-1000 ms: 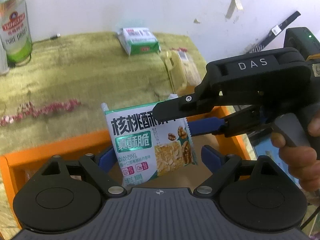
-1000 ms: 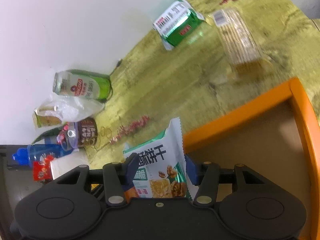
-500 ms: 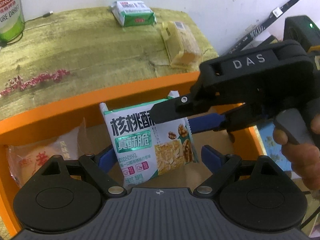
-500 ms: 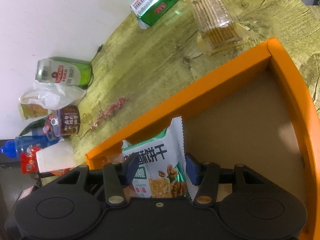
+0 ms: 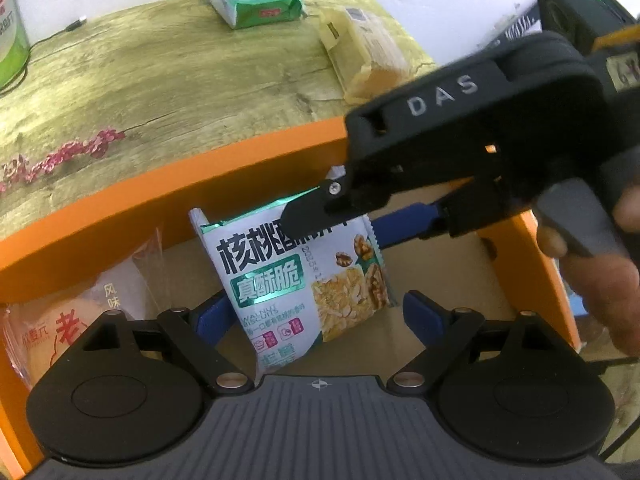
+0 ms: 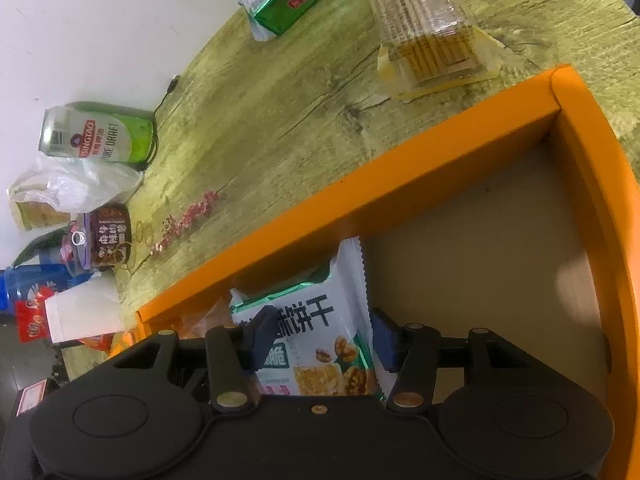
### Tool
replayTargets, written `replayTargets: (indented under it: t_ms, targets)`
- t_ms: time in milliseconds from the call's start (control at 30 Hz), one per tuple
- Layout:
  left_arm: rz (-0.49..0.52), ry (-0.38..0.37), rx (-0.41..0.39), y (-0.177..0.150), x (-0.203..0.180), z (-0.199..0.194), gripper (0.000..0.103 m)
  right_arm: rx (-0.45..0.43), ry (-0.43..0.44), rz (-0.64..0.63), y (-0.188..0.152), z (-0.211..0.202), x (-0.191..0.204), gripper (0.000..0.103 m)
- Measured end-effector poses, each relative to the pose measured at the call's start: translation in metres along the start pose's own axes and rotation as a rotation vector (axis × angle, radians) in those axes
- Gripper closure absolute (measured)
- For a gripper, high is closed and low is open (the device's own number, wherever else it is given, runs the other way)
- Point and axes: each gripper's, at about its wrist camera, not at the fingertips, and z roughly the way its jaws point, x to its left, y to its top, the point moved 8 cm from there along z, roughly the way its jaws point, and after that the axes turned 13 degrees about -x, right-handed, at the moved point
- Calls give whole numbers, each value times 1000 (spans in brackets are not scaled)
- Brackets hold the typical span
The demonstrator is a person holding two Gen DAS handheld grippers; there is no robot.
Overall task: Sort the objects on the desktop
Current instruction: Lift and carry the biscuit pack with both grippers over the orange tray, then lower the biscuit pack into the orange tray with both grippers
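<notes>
right tool [image 6: 320, 338]: clamped on walnut biscuit packet [image 5: 296, 280] (top edge pinched), held upright
packet location: inside orange box [image 5: 172, 196], above its cardboard floor
left tool [image 5: 312, 312]: spread wide, holding nothing, either side of packet
desk [image 5: 160, 76]: green packet [image 5: 256, 0], cracker pack [image 5: 368, 52], beer can [image 6: 100, 136]
</notes>
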Motion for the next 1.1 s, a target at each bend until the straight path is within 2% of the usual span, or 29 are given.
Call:
replayTargets:
  t_ms: [367,700,1100]
  targets:
    - [16,13,18,-2,2,-4,10,3,-3,-3,1,2,-3,53]
    - [47,-20,-35,2,-1,-31,7,-15,13,2,0,-18,-7,53]
    - [95,-24,17,-9,-19,-16,7,2,12,-11,-8,-19,-12,53]
